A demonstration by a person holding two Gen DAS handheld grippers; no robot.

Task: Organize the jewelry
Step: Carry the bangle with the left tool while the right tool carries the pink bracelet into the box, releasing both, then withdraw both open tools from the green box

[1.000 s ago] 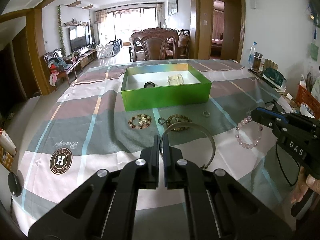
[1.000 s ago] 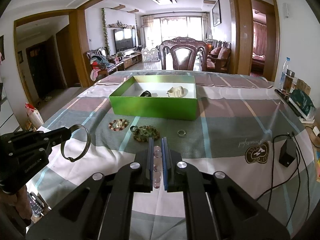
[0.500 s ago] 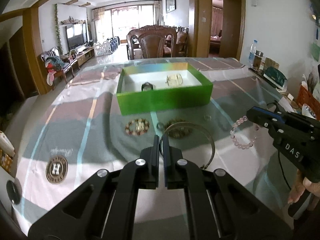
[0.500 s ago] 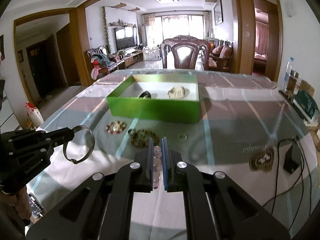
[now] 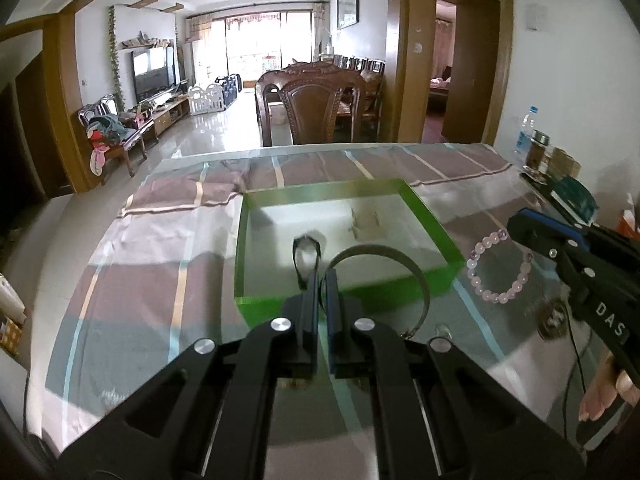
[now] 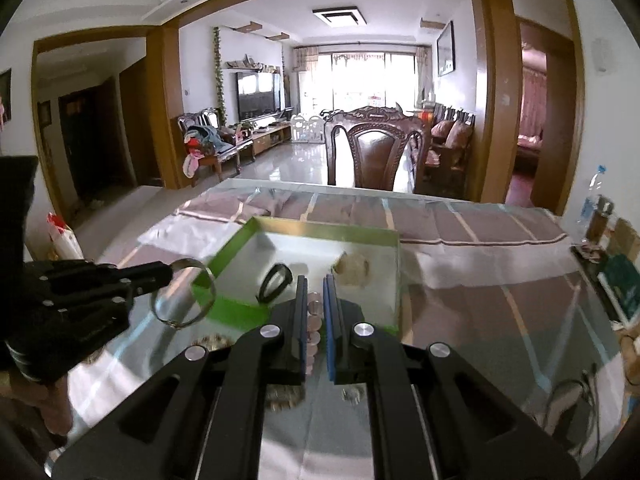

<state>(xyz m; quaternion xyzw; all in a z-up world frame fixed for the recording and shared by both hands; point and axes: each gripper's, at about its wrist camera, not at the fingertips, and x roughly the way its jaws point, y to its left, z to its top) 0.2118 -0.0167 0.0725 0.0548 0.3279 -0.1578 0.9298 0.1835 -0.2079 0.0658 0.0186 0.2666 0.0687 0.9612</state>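
The left gripper (image 5: 322, 280) is clenched on a thin metal bangle (image 5: 384, 264), held above the near wall of the green box (image 5: 432, 224) at the counter's middle. The right gripper (image 6: 315, 292) pinches a pink bead bracelet (image 5: 498, 268), hanging just beside the box's right corner. The bangle looks stiff, light and slippery, best nipped across its band; the bracelet is limp and probably elastic-strung, so grip several beads.

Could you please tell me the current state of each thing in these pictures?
Left claw: shut on metal bangle, lifted.
Right claw: shut on pink bead bracelet, lifted.
Green box: open, holding a dark ring and a pale piece.
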